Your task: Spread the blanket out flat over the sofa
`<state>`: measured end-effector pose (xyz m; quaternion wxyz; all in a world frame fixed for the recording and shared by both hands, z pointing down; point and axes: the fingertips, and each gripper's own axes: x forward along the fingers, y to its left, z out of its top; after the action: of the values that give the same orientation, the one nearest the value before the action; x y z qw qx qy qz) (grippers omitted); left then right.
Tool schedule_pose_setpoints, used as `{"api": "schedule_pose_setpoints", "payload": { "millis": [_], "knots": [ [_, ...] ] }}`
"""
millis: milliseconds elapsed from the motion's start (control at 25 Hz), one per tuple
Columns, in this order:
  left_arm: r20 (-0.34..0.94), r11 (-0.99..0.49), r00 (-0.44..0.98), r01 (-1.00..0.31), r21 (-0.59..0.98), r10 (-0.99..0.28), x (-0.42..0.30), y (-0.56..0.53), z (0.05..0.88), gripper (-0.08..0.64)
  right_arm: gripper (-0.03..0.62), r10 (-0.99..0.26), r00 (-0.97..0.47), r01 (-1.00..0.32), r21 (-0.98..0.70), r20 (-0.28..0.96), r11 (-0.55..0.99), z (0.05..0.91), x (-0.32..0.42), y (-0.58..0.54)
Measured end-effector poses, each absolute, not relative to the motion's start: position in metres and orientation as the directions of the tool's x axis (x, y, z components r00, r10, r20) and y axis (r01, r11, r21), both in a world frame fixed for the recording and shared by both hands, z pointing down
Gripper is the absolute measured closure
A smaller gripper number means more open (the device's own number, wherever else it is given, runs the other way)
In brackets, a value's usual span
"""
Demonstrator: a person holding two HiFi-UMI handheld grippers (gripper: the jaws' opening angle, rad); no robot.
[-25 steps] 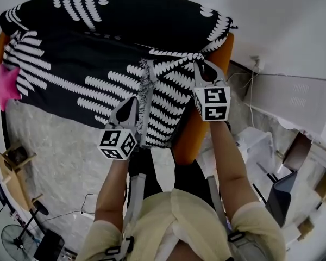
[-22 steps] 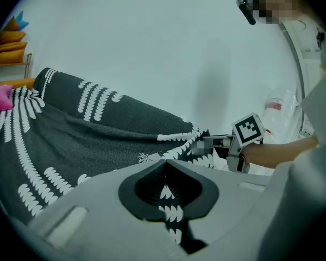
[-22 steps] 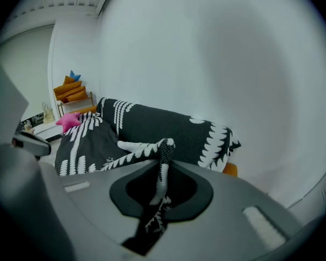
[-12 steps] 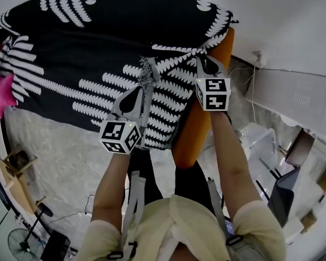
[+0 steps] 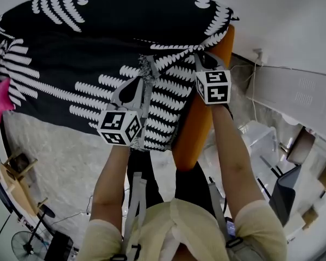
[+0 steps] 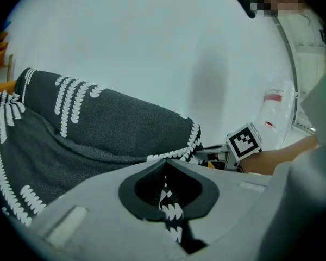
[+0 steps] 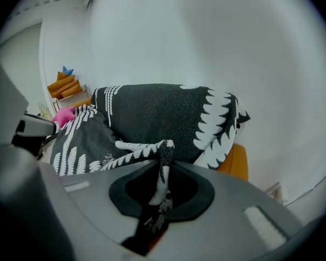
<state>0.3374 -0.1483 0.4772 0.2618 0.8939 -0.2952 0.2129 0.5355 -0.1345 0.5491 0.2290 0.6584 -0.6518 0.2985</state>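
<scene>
The blanket [image 5: 98,42] lay over the sofa [image 5: 196,132], its near edge bunched beside the orange arm. The left gripper [image 5: 144,78] was clamped on the fringed hem. The right gripper [image 5: 201,58], its jaws just eased slightly wider, pinched the corner, with bare floor [image 5: 49,156] at the left.

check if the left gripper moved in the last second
Yes: the left gripper went forward over the sofa, away from its orange arm's near end.

Soft even daylight, dim bluish cast, strong fisheye bending, dark vignetted corners, faint shadows
</scene>
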Motion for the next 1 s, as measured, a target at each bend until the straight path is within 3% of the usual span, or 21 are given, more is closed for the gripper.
{"api": "schedule_pose_setpoints", "payload": {
  "millis": [160,440,560,1000],
  "knots": [
    [0.545,-0.688,0.727,-0.645,0.334,-0.417,0.335,-0.150,0.478,0.560,0.552,-0.711,-0.037,-0.979,-0.169,0.702,-0.116,0.550,0.539,-0.135],
    [0.554,-0.687,0.719,-0.651,0.324,-0.419,0.329,-0.153,0.479,0.560,0.537,-0.657,0.081,-0.955,-0.130,0.749,-0.265,0.557,0.565,-0.119],
    [0.552,-0.692,0.722,-0.646,0.323,-0.417,0.338,-0.156,0.494,0.560,0.589,-0.651,0.173,-0.938,-0.079,0.739,-0.338,0.567,0.594,-0.113],
    [0.559,-0.698,0.721,-0.643,0.316,-0.410,0.337,-0.149,0.490,0.560,0.588,-0.718,0.108,-0.974,-0.070,0.687,-0.213,0.545,0.568,-0.116]
  ]
}}
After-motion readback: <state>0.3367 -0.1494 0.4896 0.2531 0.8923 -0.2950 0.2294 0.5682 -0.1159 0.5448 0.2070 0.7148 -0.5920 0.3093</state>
